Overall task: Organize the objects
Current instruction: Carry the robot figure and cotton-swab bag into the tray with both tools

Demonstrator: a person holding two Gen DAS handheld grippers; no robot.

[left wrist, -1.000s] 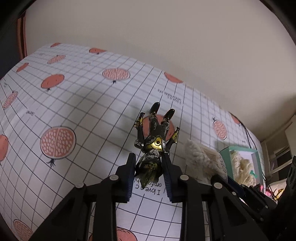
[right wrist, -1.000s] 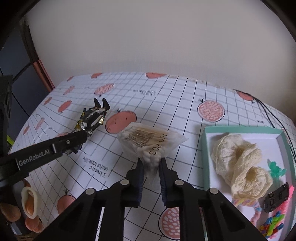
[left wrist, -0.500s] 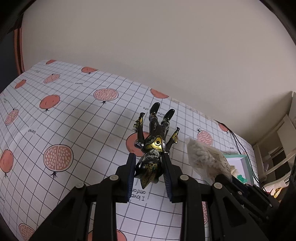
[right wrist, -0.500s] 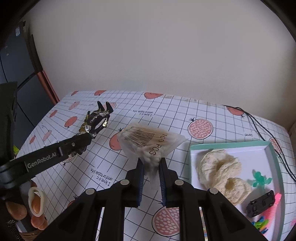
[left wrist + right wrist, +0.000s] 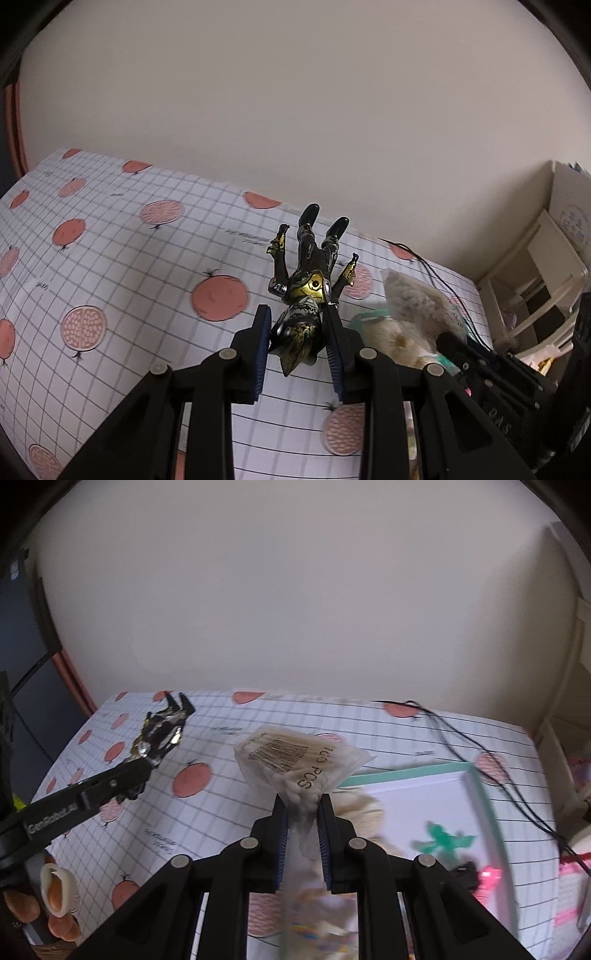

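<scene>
My left gripper [image 5: 297, 332] is shut on a black and gold toy figure [image 5: 308, 280], held by its head with the legs pointing away, above the table. The figure also shows in the right wrist view [image 5: 160, 731], at the tip of the left gripper. My right gripper [image 5: 301, 810] is shut on a clear plastic bag of cotton swabs [image 5: 295, 760] and holds it in the air above the near left corner of a teal-rimmed white tray [image 5: 406, 770]. The bag also shows in the left wrist view [image 5: 417, 299].
The tray holds cream fibre balls [image 5: 364, 806], a green toy [image 5: 441, 843] and pink and black bits [image 5: 480, 877]. The table [image 5: 110, 277] has a white grid cloth with pomegranates. A black cable [image 5: 461, 734] runs across its back right. Shelves [image 5: 543, 258] stand at right.
Both grippers have risen and tilted up, so more wall shows. The right gripper has carried the swab bag rightward over the tray's edge. The left still holds the figure.
</scene>
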